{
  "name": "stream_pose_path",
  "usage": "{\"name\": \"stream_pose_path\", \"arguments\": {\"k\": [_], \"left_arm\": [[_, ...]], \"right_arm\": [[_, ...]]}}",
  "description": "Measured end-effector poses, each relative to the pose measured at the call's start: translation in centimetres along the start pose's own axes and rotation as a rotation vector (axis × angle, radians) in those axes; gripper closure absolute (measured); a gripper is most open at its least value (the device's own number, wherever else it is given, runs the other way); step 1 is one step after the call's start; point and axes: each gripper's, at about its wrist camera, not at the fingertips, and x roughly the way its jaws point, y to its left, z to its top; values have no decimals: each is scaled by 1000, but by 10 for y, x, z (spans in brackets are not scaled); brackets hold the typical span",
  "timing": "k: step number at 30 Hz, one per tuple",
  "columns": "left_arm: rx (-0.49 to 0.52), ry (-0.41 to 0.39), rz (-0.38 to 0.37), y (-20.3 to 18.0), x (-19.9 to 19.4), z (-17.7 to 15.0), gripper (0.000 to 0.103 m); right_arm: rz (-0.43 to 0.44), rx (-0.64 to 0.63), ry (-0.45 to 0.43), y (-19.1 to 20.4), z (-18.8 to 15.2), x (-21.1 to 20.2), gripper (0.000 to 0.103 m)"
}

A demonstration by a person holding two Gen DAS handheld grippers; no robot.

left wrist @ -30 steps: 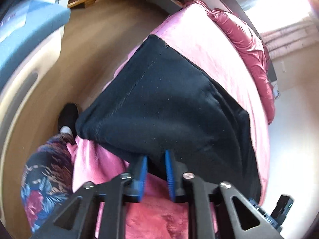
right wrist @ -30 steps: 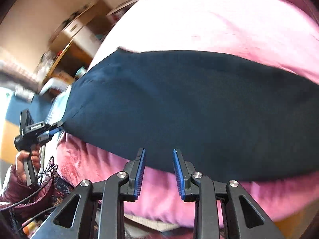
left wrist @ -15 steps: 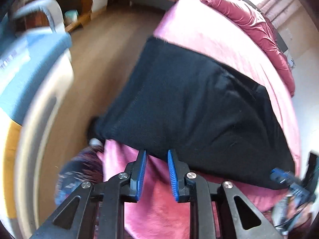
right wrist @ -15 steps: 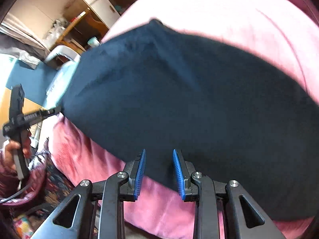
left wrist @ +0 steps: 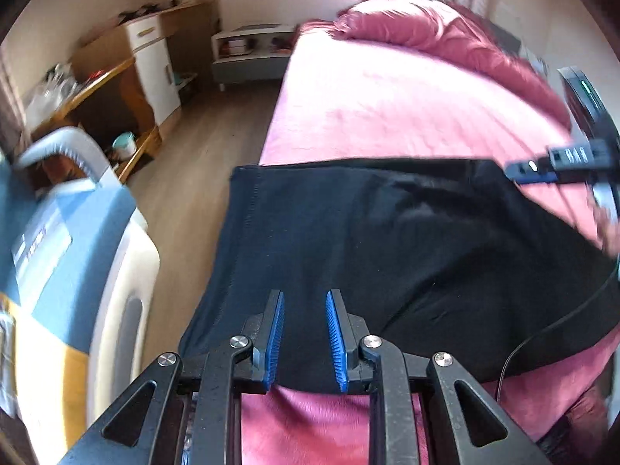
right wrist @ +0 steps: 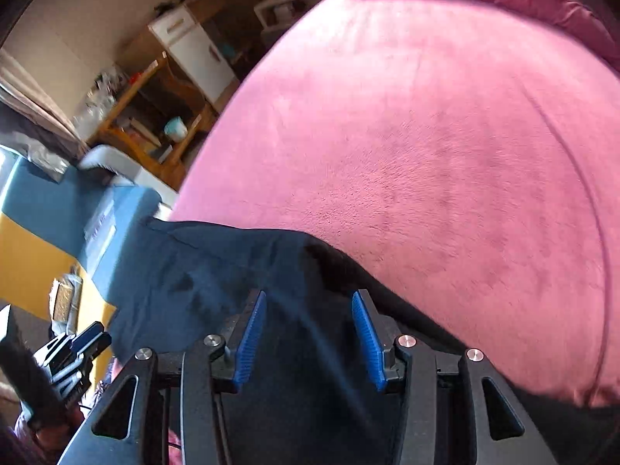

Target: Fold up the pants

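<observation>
- The dark navy pants [left wrist: 387,255] lie folded across the near part of the pink bed [left wrist: 387,100], their stitched hem end hanging past the bed's left edge over the wooden floor [left wrist: 217,124].
- The left hand-held gripper [left wrist: 304,333] hovers over the near edge of the pants, its two blue pads [left wrist: 274,337] a narrow gap apart, with nothing pinched between them.
- The right hand-held gripper [right wrist: 310,335] sits above the pants' other end [right wrist: 217,279]; its jaws are opening, the pads wider apart, with dark cloth below them but not pressed by them.
- In the left wrist view the right hand-held gripper [left wrist: 558,162] shows at the far right edge, blurred, over the pants' upper corner; a thin black cable [left wrist: 542,329] trails from it across the cloth.
- In the right wrist view the left hand-held gripper [right wrist: 77,348] shows at lower left, gripped by a hand [right wrist: 42,430].
- Around the bed: one bunched dark-pink duvet [left wrist: 445,35] at the head, one blue-and-cream appliance [left wrist: 77,240] just beside the bed's left side, one wooden desk [left wrist: 100,97] cluttered on top, one white cabinet [left wrist: 155,66], one low white shelf unit [left wrist: 252,50], and one pale teal tub [left wrist: 124,144] under the desk.
- Counted — one pair of pants, two grippers, one bed.
</observation>
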Motion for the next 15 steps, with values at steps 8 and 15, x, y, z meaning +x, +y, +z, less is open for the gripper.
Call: {"name": "stream_pose_path", "arguments": {"k": [8, 15], "left_arm": [[92, -36, 62, -12, -1, -10, 80], [99, -96, 64, -12, -17, -8, 80]], "right_arm": [[-77, -19, -16, 1, 10, 30, 95], [-107, -29, -9, 4, 8, 49, 94]]}}
